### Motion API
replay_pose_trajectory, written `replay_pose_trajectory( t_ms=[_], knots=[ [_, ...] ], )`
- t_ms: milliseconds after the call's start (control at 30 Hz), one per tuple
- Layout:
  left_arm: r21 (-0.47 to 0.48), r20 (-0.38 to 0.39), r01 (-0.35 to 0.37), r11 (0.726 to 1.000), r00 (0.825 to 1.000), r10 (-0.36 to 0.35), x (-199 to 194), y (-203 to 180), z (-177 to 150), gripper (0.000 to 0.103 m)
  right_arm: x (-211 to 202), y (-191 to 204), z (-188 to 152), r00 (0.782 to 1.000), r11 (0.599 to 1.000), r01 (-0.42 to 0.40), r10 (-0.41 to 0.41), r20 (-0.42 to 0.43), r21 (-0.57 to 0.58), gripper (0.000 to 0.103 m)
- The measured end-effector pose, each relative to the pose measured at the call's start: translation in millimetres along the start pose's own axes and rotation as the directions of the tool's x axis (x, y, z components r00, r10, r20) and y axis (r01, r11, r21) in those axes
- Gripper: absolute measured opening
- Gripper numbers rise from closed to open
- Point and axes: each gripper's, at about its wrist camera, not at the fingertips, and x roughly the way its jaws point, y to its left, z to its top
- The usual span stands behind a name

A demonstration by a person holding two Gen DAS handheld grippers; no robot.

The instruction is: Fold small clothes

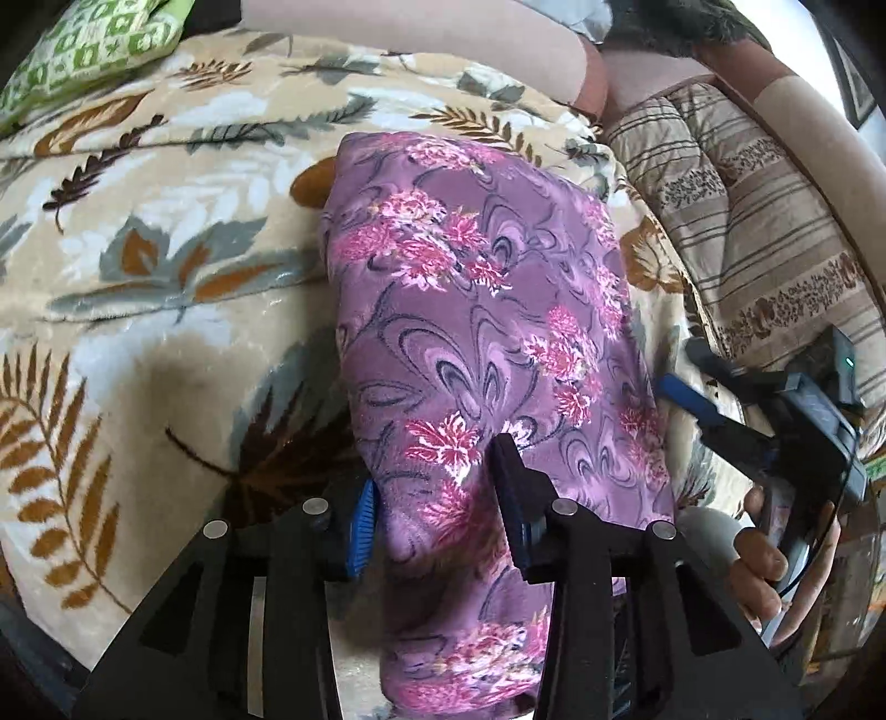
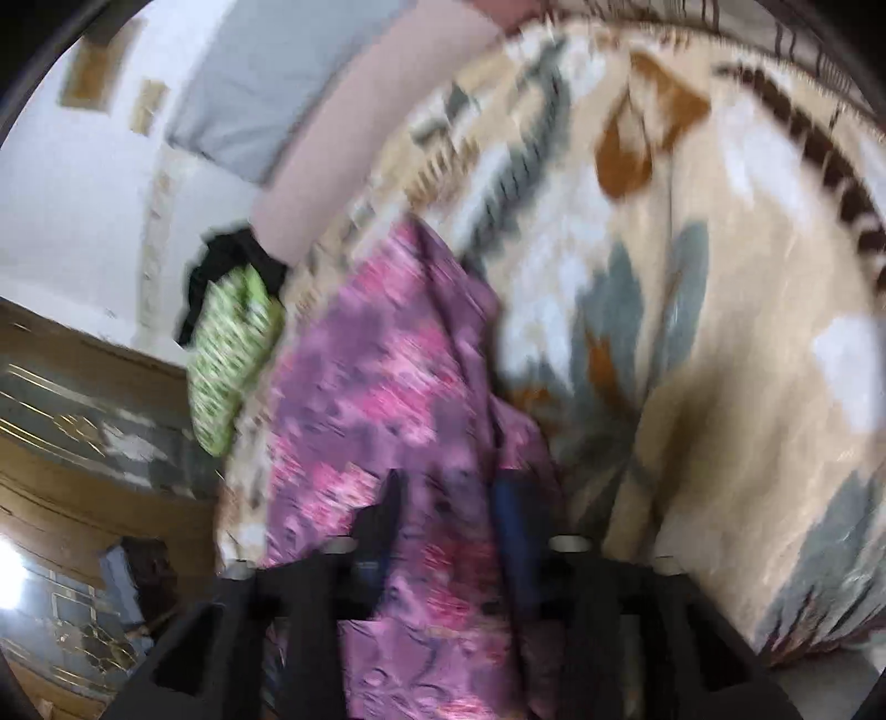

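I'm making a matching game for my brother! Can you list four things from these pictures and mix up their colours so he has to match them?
Things:
1. folded cloth
2. blanket
3. small pillow
4. striped quilt

Colours:
A. green and white checks
B. purple with pink flowers
C. beige with brown stripes
D. cream with brown and grey leaves

Pairs: 1-B, 2-D, 3-A, 4-C

Purple pink-flowered garment [image 1: 476, 310], beige leaf-print blanket [image 1: 166, 232], green checked cloth [image 1: 94, 44]

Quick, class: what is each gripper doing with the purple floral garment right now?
Left gripper: open, straddling the purple floral garment, pads not pressing.
Right gripper: garment between its fingers; the blurred view hides whether it grips.
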Motion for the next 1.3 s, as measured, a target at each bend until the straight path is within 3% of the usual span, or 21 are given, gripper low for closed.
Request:
replay_pose_trajectory(
  t_ms=[100, 200, 267, 333, 467, 600, 667, 733, 800, 833, 933, 1033, 1100, 1167, 1200, 1233, 1267, 1300],
  knots=[
    [-0.04, -0.028, 0.008, 0.999, 1.0, -0.009, 8, 7, 0, 0.037, -10, -2, 1, 0.999, 1.0, -0.03, 0.03, 0.033, -0.001, 0.056],
    [-0.074, -0.003, 0.046, 0.996, 0.999, -0.046, 3, 12, -2, 0.037, -8, 3, 1, 1.0, 1.0, -0.007, 0.007, 0.03, -0.015, 0.056],
    [-0.066, 0.03, 0.047, 0.997, 0.999, -0.045, -4, 15, -3, 0.042, -6, 10, 1, 0.999, 0.999, 0.022, -0.02, 0.037, -0.044, 0.056],
    [-0.031, 0.06, -0.009, 0.999, 0.998, 0.011, -12, 18, -5, 0.058, -5, 13, 1, 0.999, 0.998, 0.02, -0.018, 0.033, -0.054, 0.056],
    [-0.016, 0.084, 0.012, 1.0, 0.996, -0.011, -25, 36, -14, 0.059, -5, 14, 1, 0.999, 0.998, 0.029, -0.028, 0.024, -0.058, 0.056],
    [-0.1, 0.088, 0.048, 0.994, 0.995, -0.039, -25, 54, 2, 0.059, 1, 32, 4, 0.998, 0.989, 0.06, -0.062, -0.007, -0.132, 0.056],
    [-0.116, 0.077, 0.059, 0.991, 0.996, -0.051, -21, 55, 17, 0.059, 13, 44, 15, 0.988, 0.974, 0.135, -0.147, -0.054, -0.185, 0.056],
    [-0.122, 0.086, 0.081, 0.989, 0.994, -0.071, -18, 55, 36, 0.059, 23, 49, 29, 0.983, 0.968, 0.157, -0.173, -0.067, -0.196, 0.056],
    [-0.143, 0.084, 0.115, 0.983, 0.991, -0.104, -9, 54, 58, 0.06, 39, 46, 52, 0.981, 0.973, 0.143, -0.163, -0.103, -0.18, 0.056],
    [-0.153, 0.072, 0.127, 0.98, 0.991, -0.117, -3, 54, 66, 0.066, 51, 44, 63, 0.981, 0.975, 0.124, -0.149, -0.126, -0.184, 0.056],
    [-0.228, 0.0, 0.161, 0.96, 0.986, -0.165, 28, 62, 90, 0.07, 92, 17, 88, 0.975, 0.986, 0.121, -0.139, -0.17, -0.116, 0.056],
    [-0.304, -0.046, 0.214, 0.928, 0.97, -0.239, 53, 72, 102, 0.071, 115, -9, 84, 0.968, 0.996, 0.086, -0.086, -0.237, -0.006, 0.057],
    [-0.319, -0.055, 0.227, 0.92, 0.965, -0.257, 60, 71, 106, 0.075, 112, -14, 81, 0.973, 0.999, 0.038, -0.034, -0.227, 0.011, 0.057],
    [-0.333, -0.07, 0.233, 0.914, 0.96, -0.27, 70, 70, 109, 0.075, 114, -12, 81, 0.971, 1.0, 0.003, -0.002, -0.238, 0.007, 0.056],
    [-0.35, -0.062, 0.237, 0.906, 0.959, -0.275, 72, 70, 109, 0.069, 117, -12, 80, 0.972, 1.0, 0.004, -0.003, -0.236, 0.004, 0.052],
    [-0.353, -0.057, 0.236, 0.906, 0.961, -0.272, 71, 70, 108, 0.056, 121, -12, 79, 0.972, 1.0, 0.008, -0.009, -0.234, -0.005, 0.048],
    [-0.346, -0.052, 0.224, 0.911, 0.965, -0.257, 67, 68, 106, 0.053, 122, -12, 79, 0.972, 1.0, 0.006, -0.008, -0.235, -0.009, 0.036],
    [-0.34, -0.042, 0.224, 0.913, 0.967, -0.253, 63, 67, 104, 0.044, 122, -11, 79, 0.972, 1.0, -0.003, 0.002, -0.235, -0.004, 0.028]
  ],
)
